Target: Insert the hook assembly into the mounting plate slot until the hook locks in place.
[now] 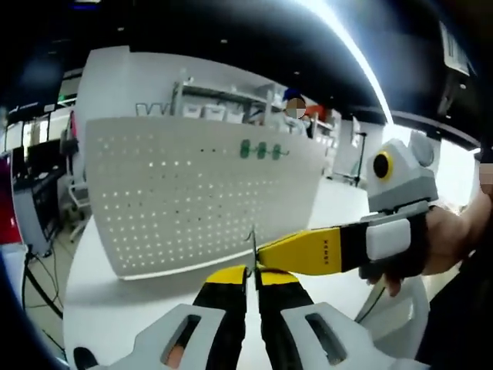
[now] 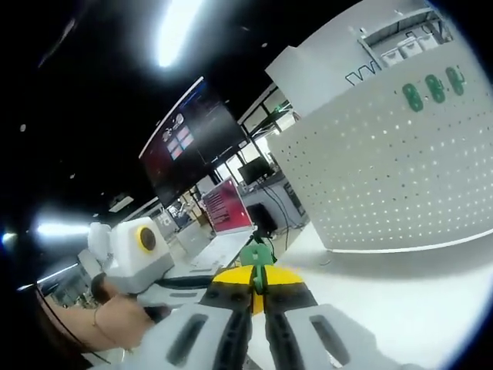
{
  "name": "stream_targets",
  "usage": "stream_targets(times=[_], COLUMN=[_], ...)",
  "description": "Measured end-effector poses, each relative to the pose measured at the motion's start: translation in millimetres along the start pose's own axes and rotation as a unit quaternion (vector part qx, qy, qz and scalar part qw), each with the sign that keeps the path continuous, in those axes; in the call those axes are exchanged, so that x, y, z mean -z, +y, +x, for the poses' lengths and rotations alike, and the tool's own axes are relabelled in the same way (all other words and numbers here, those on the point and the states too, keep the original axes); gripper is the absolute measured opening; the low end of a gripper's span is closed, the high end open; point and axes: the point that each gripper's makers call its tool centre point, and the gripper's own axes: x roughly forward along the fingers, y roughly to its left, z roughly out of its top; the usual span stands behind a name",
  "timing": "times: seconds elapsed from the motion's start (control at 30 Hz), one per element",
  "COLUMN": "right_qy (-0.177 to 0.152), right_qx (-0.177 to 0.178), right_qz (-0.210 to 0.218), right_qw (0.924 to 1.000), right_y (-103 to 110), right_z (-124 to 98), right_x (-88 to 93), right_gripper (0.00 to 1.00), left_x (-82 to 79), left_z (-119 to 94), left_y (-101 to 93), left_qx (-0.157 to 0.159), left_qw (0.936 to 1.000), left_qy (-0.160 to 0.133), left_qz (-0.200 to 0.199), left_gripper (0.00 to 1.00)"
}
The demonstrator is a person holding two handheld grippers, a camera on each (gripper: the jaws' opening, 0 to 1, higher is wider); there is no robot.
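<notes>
My left gripper (image 1: 251,279) is clamped on a thin hook (image 1: 253,250) at lower centre, and my right gripper (image 2: 258,297) pinches a green clip (image 2: 256,258). Both are well apart from the pegboard (image 1: 192,200); the slim hook could twist or slip while they're joined.

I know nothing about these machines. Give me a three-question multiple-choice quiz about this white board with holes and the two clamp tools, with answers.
1. Where do the green pieces sit on the pegboard?
A. near its top edge
B. along its bottom edge
C. lying on the table

2. How many green pieces are mounted on the board?
A. one
B. three
C. six

3. What is the right gripper doing?
A. hanging wide open
B. shut on a green hook piece
C. gripping a cable

Answers:
1. A: both views show them in a row high on the board.
2. B: three can be counted side by side.
3. B: its yellow-tipped jaws are closed, with the green piece sticking out between them.
</notes>
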Motion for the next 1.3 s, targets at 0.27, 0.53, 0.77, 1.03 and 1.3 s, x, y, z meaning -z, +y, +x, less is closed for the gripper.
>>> stream_targets(times=[0.27, 0.53, 0.77, 1.03, 1.3], right_qy=[0.007, 0.003, -0.002, -0.001, 0.001], right_qx=[-0.003, 0.007, 0.019, 0.027, 0.028], right_qz=[-0.014, -0.019, -0.045, -0.057, -0.062], right_qw=[0.9999, 0.9998, 0.9988, 0.998, 0.9977], right_y=[-4, -20, -30, -34, -36], right_z=[-3, -13, -19, -21, -20], right_x=[-0.7, -9.6, -17.1, -16.1, -14.8], right_gripper=[0.0, 0.0, 0.0, 0.0, 0.0], left_x=[6.9, 6.1, 4.8, 4.0, 6.4], left_z=[2, 2, 4, 8, 12], left_y=[-3.4, -8.9, -13.1, -14.4, -20.2], left_qx=[0.012, 0.036, 0.05, 0.052, 0.063], left_qw=[0.9997, 0.9992, 0.9986, 0.998, 0.9969], left_qy=[0.009, 0.005, 0.003, 0.004, 0.006], left_qz=[-0.02, -0.012, -0.02, -0.034, -0.046], left_gripper=[0.27, 0.48, 0.71, 0.82, 0.89])
